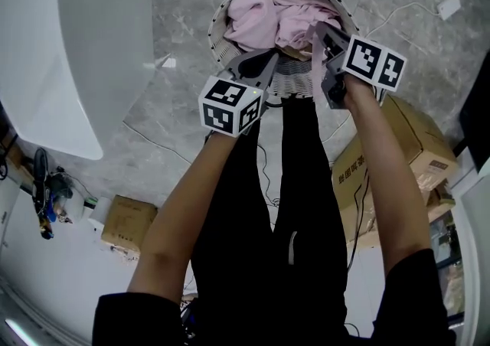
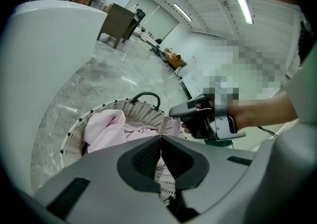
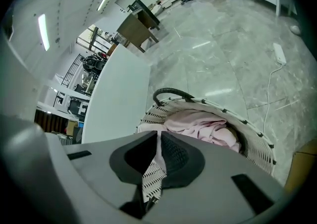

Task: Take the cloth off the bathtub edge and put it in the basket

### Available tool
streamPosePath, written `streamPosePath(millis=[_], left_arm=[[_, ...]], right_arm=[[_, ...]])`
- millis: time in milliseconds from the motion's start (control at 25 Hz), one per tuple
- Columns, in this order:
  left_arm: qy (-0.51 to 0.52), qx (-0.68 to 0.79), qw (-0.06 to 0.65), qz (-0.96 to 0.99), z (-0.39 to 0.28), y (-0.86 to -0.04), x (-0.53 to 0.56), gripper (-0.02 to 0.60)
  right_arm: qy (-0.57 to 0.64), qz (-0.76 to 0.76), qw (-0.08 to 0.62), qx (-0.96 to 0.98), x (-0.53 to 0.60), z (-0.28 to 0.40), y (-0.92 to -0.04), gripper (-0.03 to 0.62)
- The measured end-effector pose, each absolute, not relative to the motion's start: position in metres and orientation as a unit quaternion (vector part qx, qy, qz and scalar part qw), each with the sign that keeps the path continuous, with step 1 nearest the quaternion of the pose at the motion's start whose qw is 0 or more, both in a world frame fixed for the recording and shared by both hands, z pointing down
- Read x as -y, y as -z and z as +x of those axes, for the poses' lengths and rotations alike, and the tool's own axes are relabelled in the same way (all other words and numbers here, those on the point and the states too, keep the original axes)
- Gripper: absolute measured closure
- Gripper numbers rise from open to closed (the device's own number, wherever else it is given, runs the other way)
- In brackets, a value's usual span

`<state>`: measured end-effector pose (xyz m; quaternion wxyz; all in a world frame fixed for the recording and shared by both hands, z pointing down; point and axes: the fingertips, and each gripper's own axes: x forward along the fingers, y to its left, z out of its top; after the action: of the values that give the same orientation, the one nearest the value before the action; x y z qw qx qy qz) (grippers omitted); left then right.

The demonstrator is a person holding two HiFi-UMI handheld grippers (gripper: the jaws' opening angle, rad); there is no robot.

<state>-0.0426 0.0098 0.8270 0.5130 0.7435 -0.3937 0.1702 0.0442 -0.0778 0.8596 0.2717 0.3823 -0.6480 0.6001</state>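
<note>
Grey marble floor (image 1: pixel 153 122) by the bathtub (image 1: pixel 46 46): the pink cloth (image 1: pixel 260 19) lies heaped in the basket (image 1: pixel 222 11).
The right gripper (image 1: pixel 323 42) pinches a strip of the cloth at the rim, and the left gripper (image 1: pixel 259 67) is closed and empty; letting go further inward should keep the strip from draping outside.

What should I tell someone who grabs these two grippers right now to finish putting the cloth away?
Grippers: the left gripper is shut and empty, by the near rim of the basket. The right gripper is shut on a fold of the pink cloth, over the basket.
Things: most of the cloth lies inside the basket. None shows on the bathtub.
Done: cloth is off the tub and at the basket.
Left: open the right jaws so the held fold drops in, then lift both grippers away.
</note>
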Motion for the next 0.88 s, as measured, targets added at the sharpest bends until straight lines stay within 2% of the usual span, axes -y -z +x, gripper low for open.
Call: streamPosePath(millis=[320, 880], left_arm=[[-0.17, 0.382, 0.509, 0.752, -0.025, -0.818, -0.014, 0.565], [-0.159, 0.403, 0.501, 0.749, -0.039, -0.812, -0.017, 0.565]], right_arm=[[-0.59, 0.372, 0.264, 0.666, 0.094, 0.031, -0.844, 0.551], [-0.563, 0.348, 0.306, 0.684, 0.076, 0.03, -0.847, 0.549]])
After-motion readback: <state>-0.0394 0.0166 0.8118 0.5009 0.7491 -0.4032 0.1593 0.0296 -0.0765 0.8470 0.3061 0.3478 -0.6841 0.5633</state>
